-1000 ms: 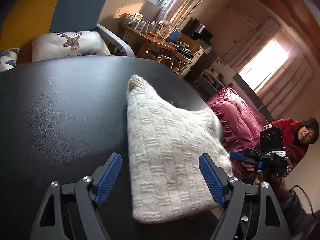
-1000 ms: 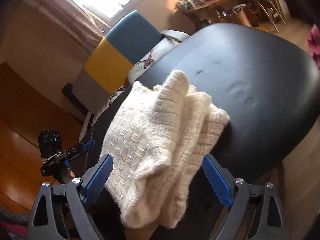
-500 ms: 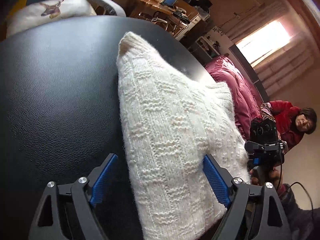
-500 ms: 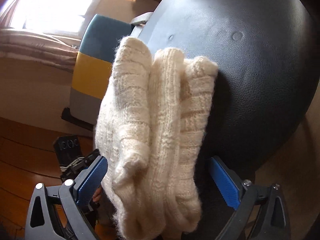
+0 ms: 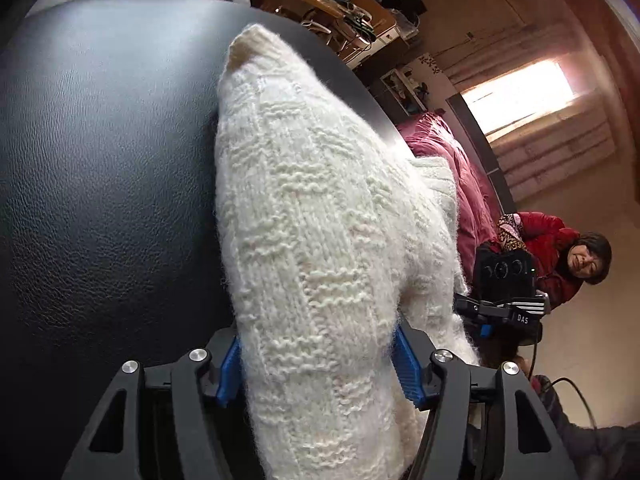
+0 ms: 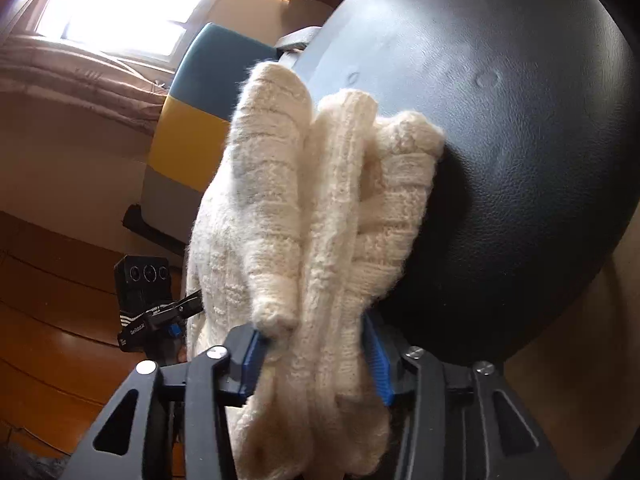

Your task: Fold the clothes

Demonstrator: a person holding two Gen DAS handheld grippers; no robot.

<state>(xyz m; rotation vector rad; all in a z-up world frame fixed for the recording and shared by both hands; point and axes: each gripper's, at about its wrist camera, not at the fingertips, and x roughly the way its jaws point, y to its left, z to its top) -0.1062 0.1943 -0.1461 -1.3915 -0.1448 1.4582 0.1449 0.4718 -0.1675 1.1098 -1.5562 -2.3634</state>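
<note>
Surface: black leather table (image 5: 100, 168), cream knit sweater (image 5: 304, 240) bunched on it
Room: sunlit window (image 6: 120, 12), wooden floor (image 6: 44, 344)
Left gripper (image 5: 316, 364): clamped onto sweater
Right gripper (image 6: 314, 350): same, pinching the folds

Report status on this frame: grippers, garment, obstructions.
Left gripper shut on sweater. Right gripper shut on its bunched end. Sweater on black table. Nothing in the way.

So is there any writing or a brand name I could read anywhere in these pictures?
"DAS": white letters on the black body of the right gripper, seen from the left gripper's camera.
White lettering on the side of the left gripper, seen from the right gripper's camera: too small and blurred to read.
Nothing readable on the white knitted sweater or the black table.
</note>
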